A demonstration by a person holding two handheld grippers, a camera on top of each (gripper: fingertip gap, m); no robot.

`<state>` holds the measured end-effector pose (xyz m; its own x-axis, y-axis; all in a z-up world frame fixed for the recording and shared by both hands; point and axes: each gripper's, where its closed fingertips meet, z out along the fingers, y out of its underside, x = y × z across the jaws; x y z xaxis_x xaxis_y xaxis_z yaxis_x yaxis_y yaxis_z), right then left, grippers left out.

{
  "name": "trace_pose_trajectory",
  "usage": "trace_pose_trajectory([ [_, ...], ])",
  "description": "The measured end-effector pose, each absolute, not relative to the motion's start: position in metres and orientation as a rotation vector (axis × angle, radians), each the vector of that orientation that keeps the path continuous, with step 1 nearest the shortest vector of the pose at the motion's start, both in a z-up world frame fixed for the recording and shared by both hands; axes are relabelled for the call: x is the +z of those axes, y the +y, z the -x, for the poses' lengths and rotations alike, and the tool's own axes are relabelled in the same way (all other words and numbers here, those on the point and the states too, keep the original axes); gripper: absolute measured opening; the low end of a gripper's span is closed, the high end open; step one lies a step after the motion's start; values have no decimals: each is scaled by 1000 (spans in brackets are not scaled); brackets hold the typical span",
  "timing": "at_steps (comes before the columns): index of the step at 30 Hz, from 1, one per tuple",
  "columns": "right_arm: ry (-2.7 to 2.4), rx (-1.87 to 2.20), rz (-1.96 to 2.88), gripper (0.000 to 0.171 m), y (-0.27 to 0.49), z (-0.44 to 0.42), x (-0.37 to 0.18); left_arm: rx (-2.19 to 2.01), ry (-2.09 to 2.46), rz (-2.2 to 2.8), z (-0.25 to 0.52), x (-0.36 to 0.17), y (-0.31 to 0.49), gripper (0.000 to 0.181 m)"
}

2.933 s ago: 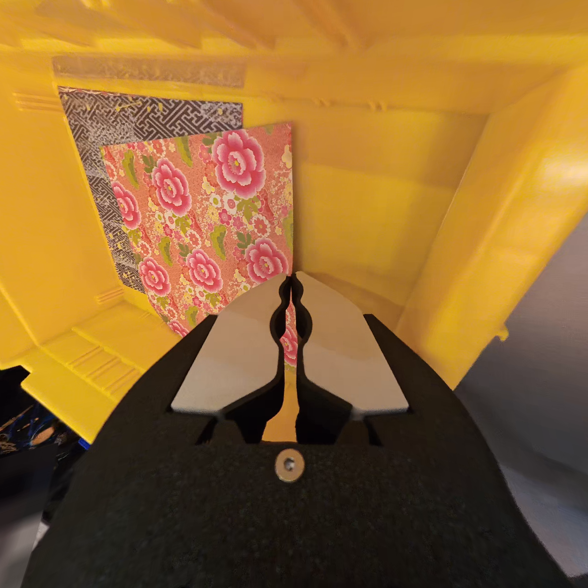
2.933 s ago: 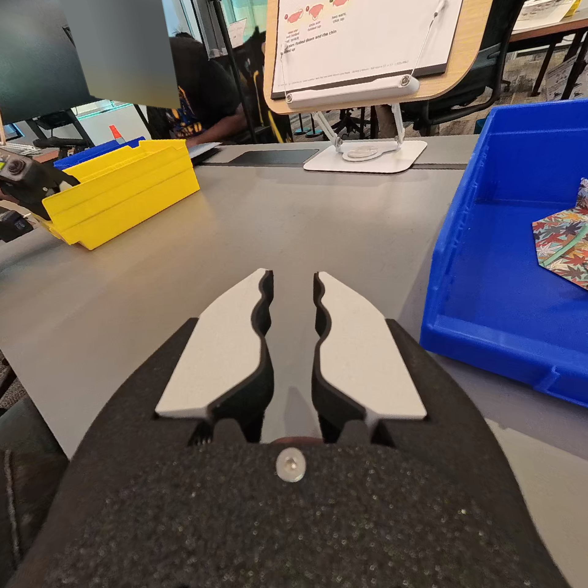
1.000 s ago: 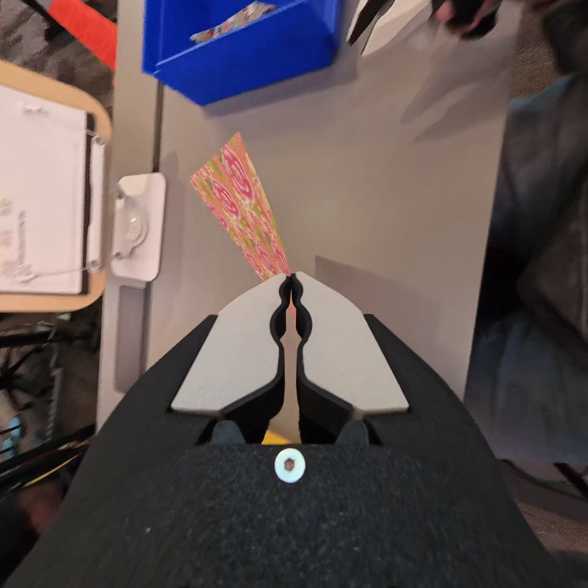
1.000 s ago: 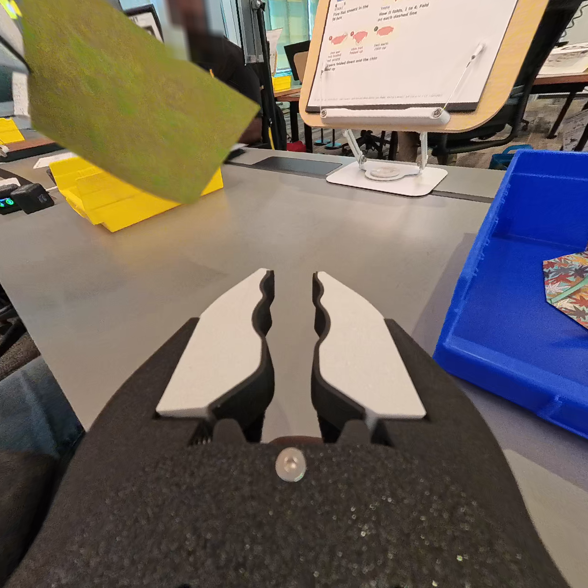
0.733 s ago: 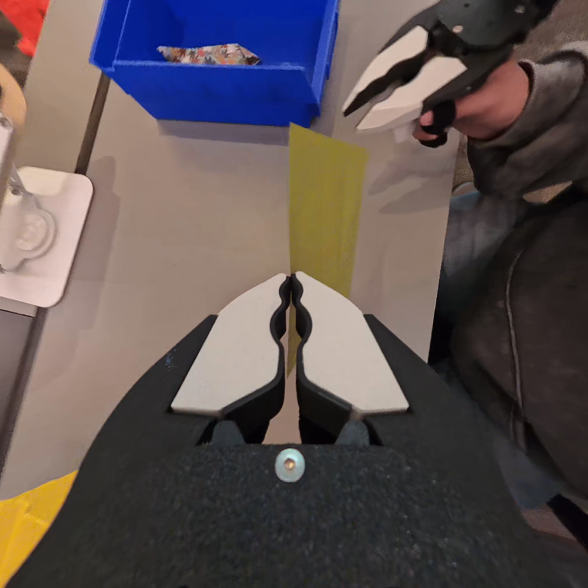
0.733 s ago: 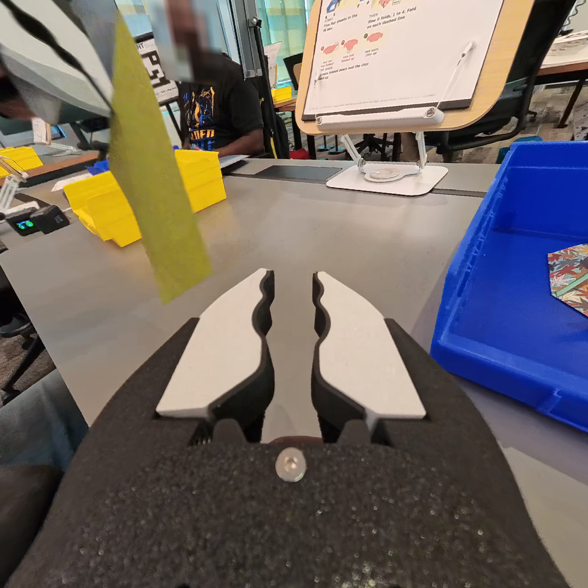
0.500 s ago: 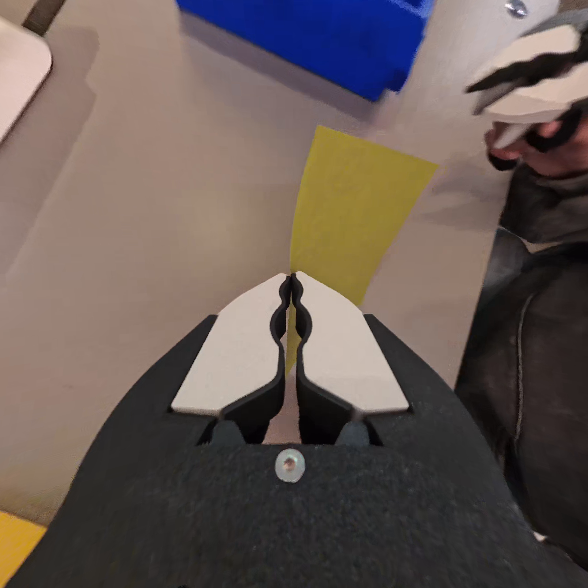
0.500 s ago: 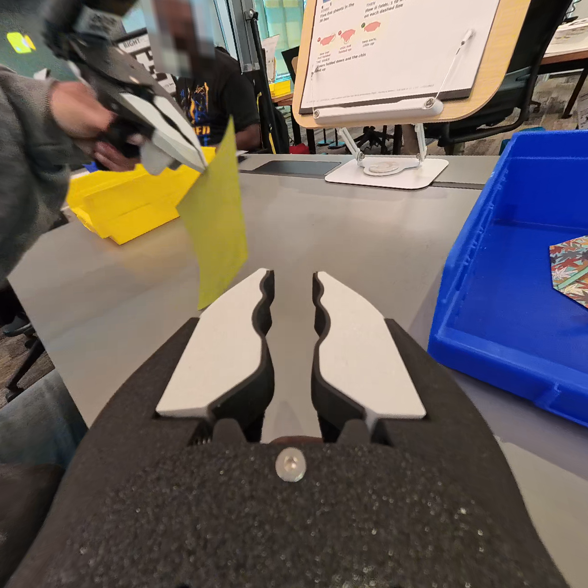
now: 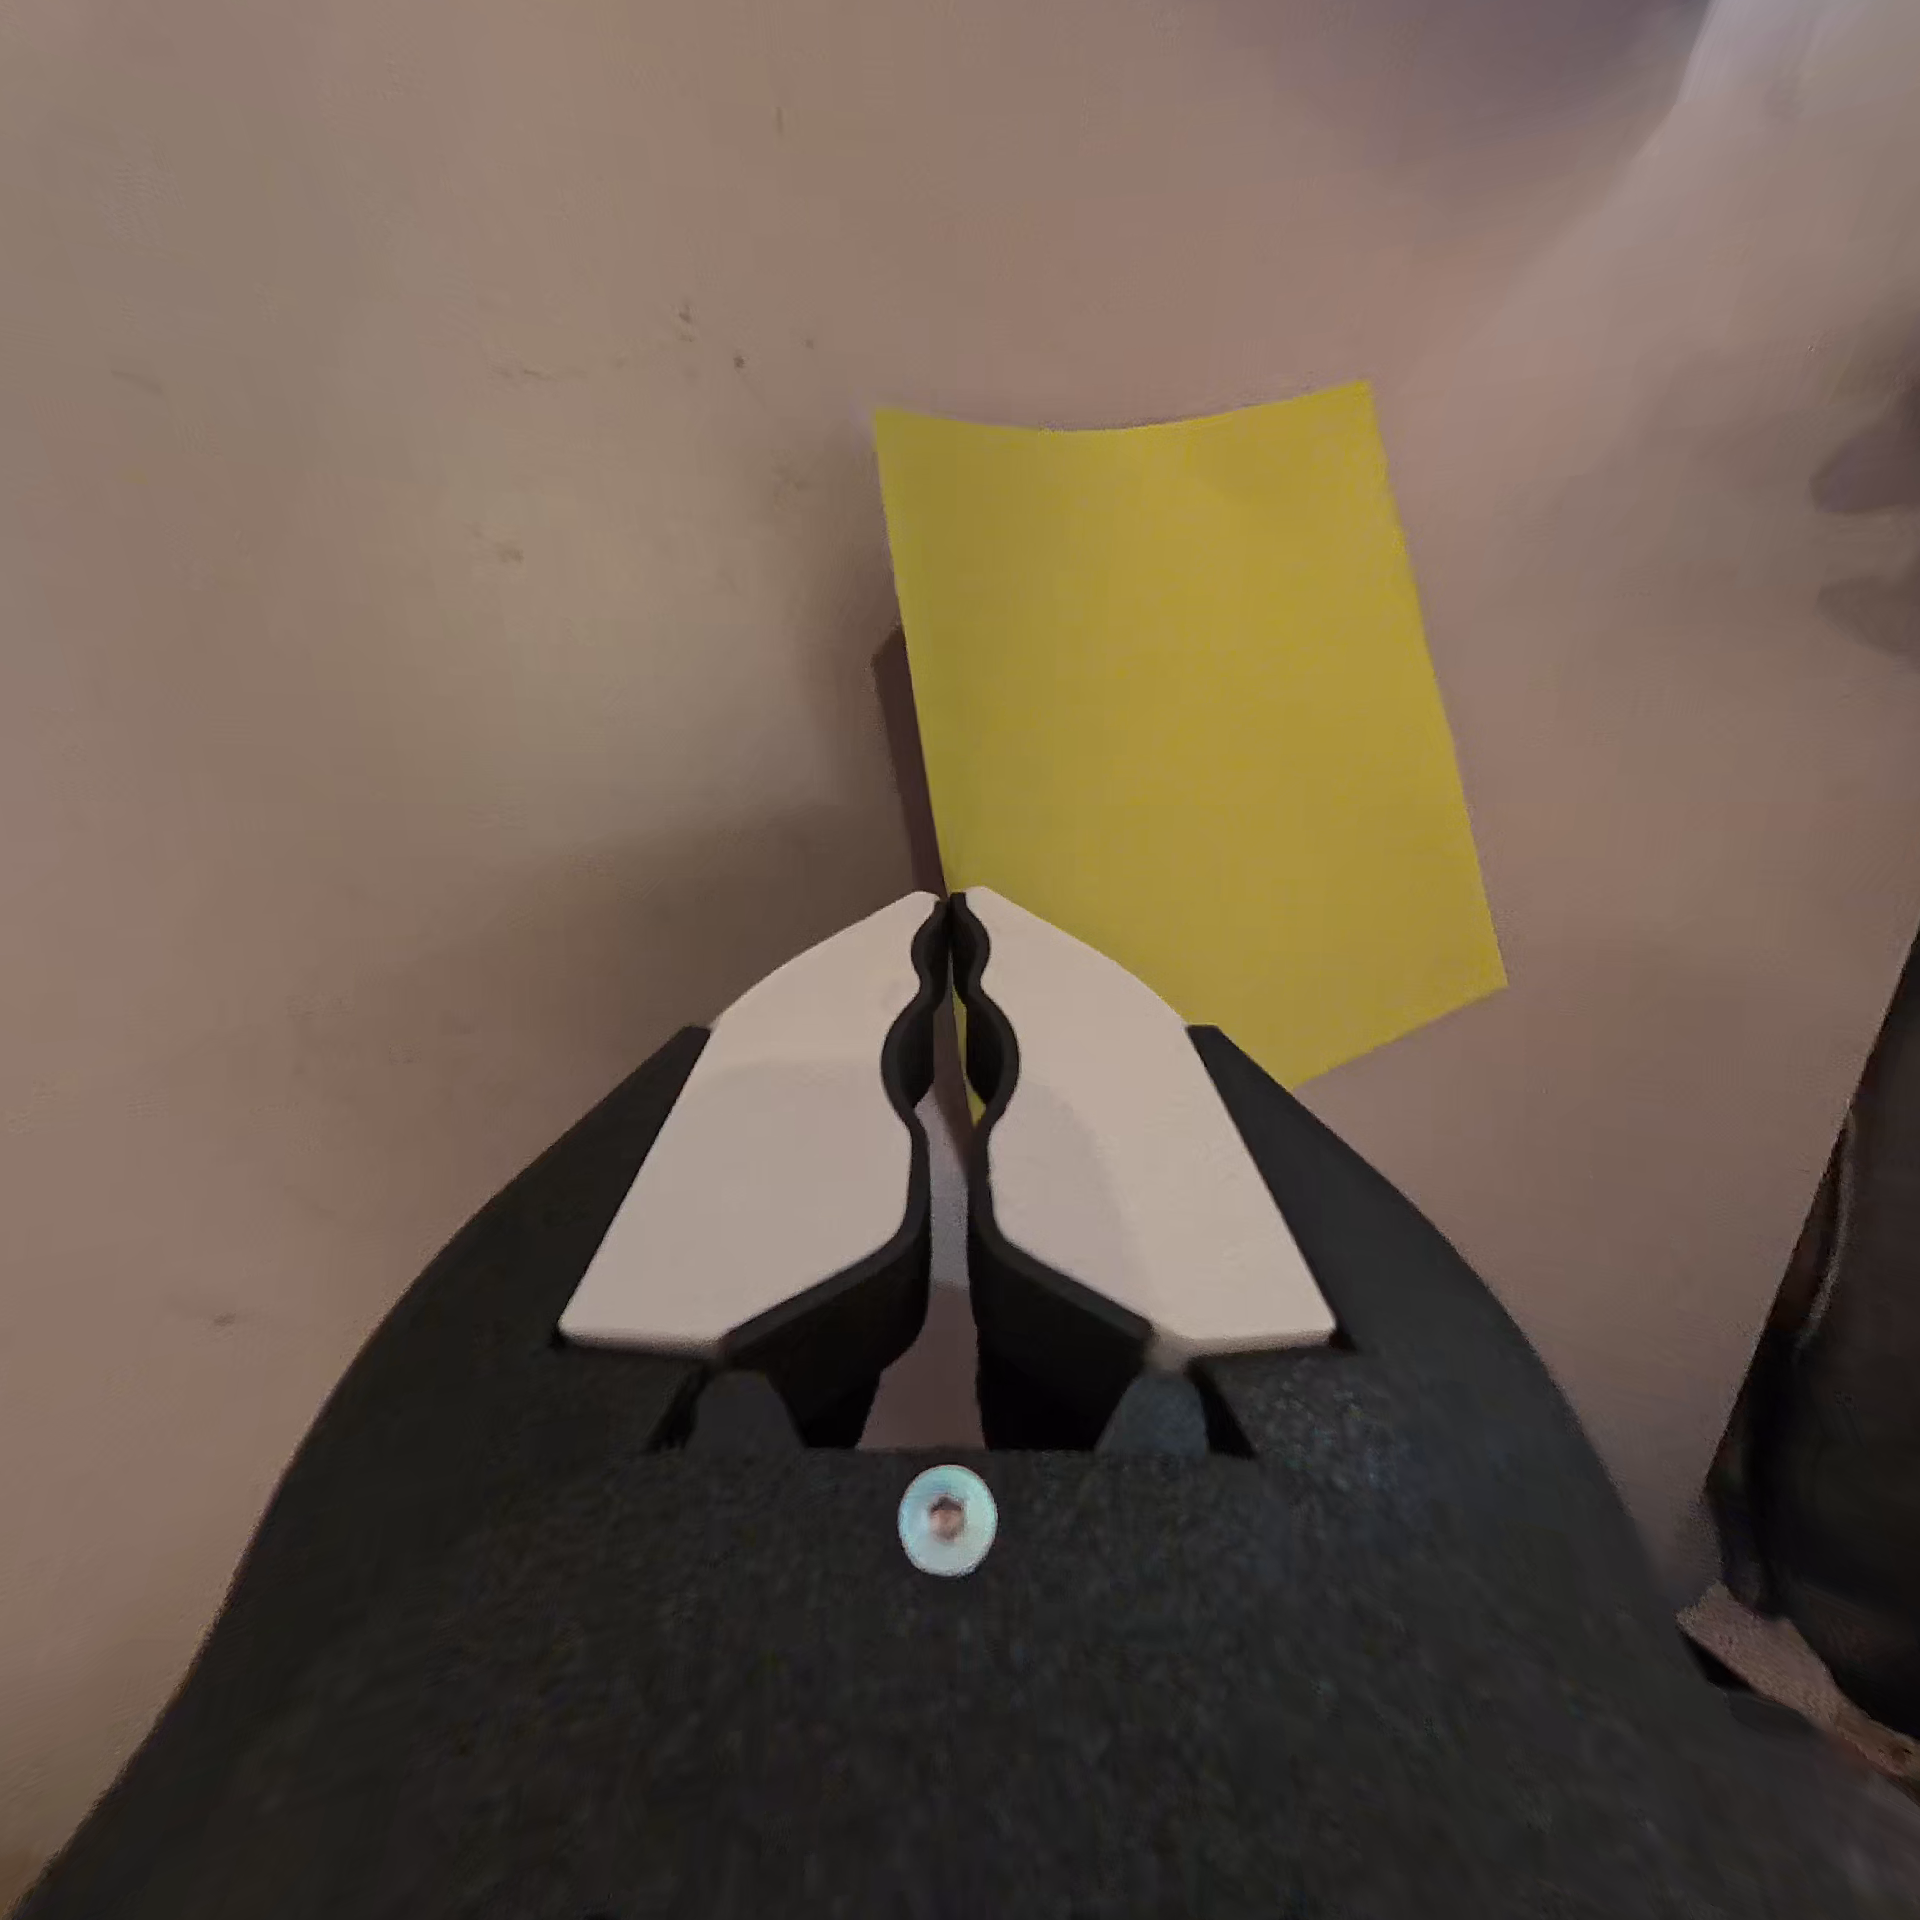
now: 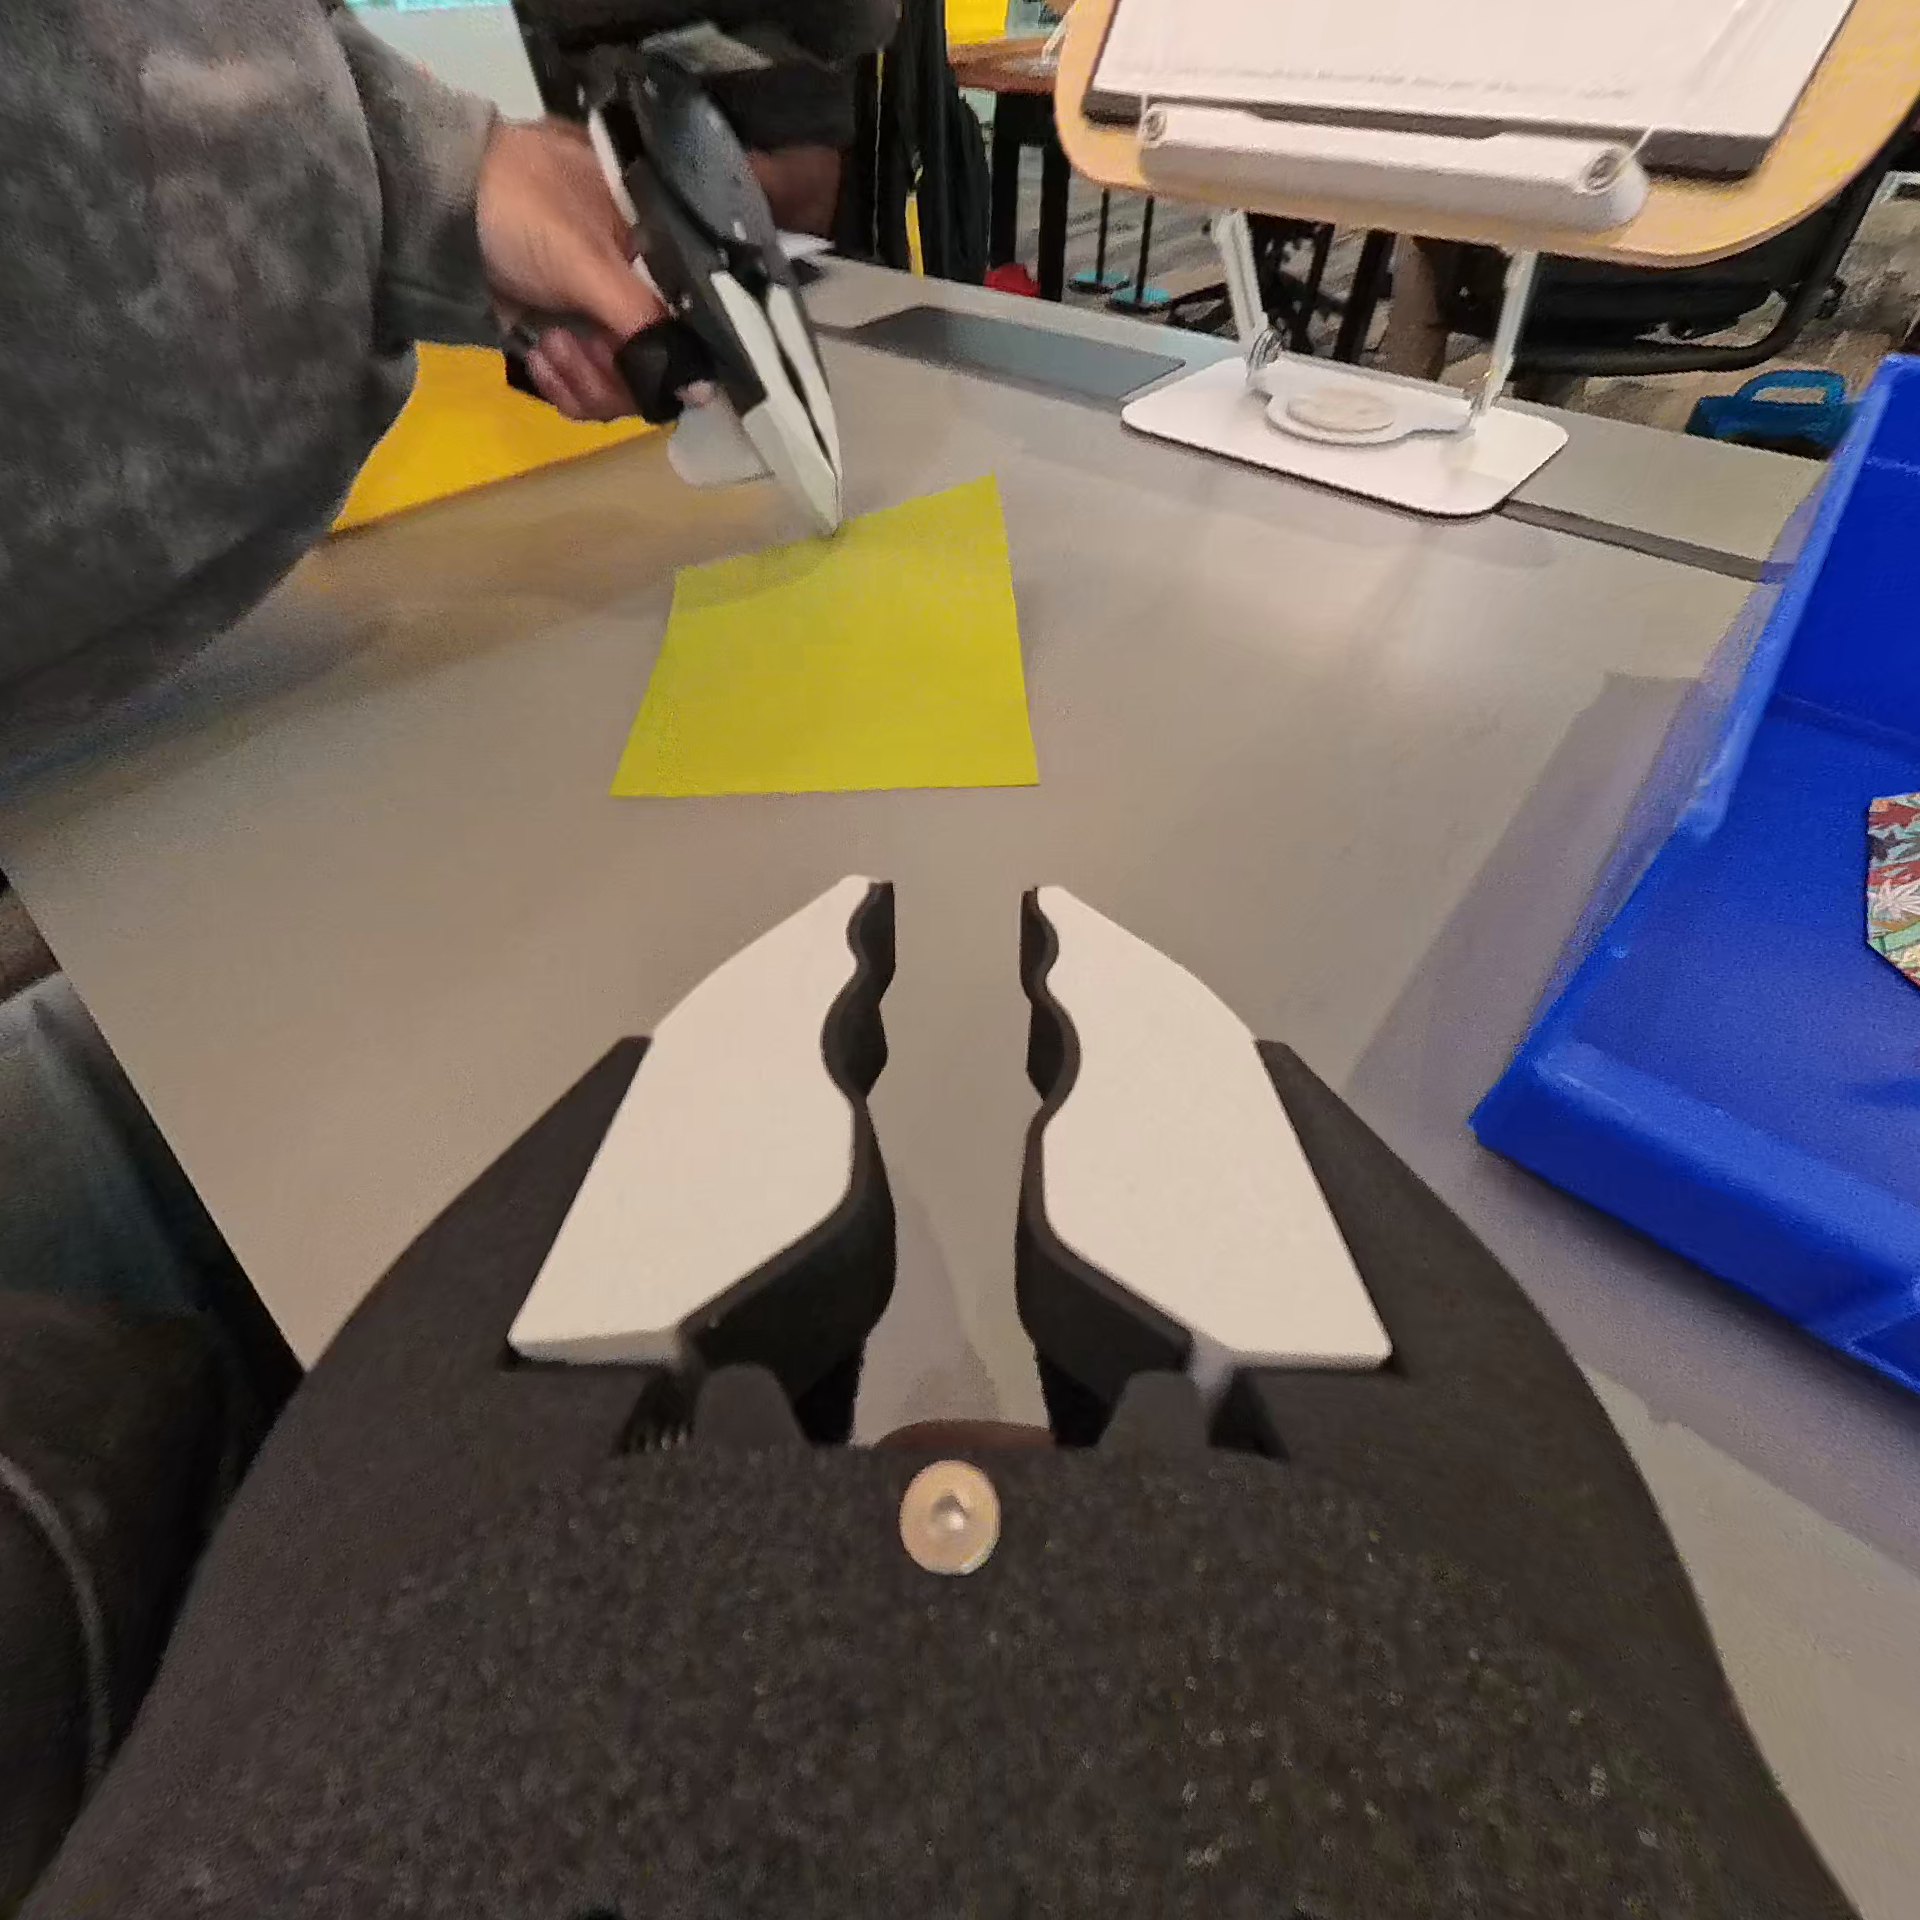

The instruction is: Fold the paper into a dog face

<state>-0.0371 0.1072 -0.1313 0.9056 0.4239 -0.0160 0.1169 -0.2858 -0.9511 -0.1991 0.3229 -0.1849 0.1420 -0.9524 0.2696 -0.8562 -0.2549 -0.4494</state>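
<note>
A yellow-green square paper [image 10: 842, 665] lies almost flat on the grey table [image 10: 1299, 727], plain side up. My left gripper [image 9: 951, 902] is shut on one edge of the paper [image 9: 1174, 717]. In the right wrist view the left gripper [image 10: 826, 520] comes down from the upper left and pinches the paper's far edge near its left corner. My right gripper [image 10: 956, 899] is open and empty. It hovers over the table's near side, short of the paper's near edge.
A blue bin [image 10: 1766, 935] with a patterned paper [image 10: 1891, 883] in it stands at the right. A white stand [image 10: 1351, 426] holding an instruction board [image 10: 1455, 114] is at the back. A yellow bin [image 10: 468, 436] sits at the far left behind the person's sleeve [image 10: 187, 312].
My left gripper carried the paper down from the air and laid it on the table, still shut on its edge. The right gripper stayed open and barely moved.
</note>
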Motion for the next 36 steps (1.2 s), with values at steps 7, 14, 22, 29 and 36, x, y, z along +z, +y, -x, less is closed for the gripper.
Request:
trace_pose_trajectory([
  [7,-485,399,1943,22,110,60,-145,-739,1800,2218,197,-191,330,0],
  [14,-608,445,2032,22,149,88,-155,-677,1794,2224,201,-203,331,15],
  [22,-749,438,2137,22,181,116,-172,-812,1566,2100,209,-157,320,26],
  [29,-814,446,2186,14,213,116,-182,-560,1326,2079,246,-162,295,22],
  [36,-894,381,2241,9,238,123,-201,-528,1198,2142,252,-185,286,13],
])
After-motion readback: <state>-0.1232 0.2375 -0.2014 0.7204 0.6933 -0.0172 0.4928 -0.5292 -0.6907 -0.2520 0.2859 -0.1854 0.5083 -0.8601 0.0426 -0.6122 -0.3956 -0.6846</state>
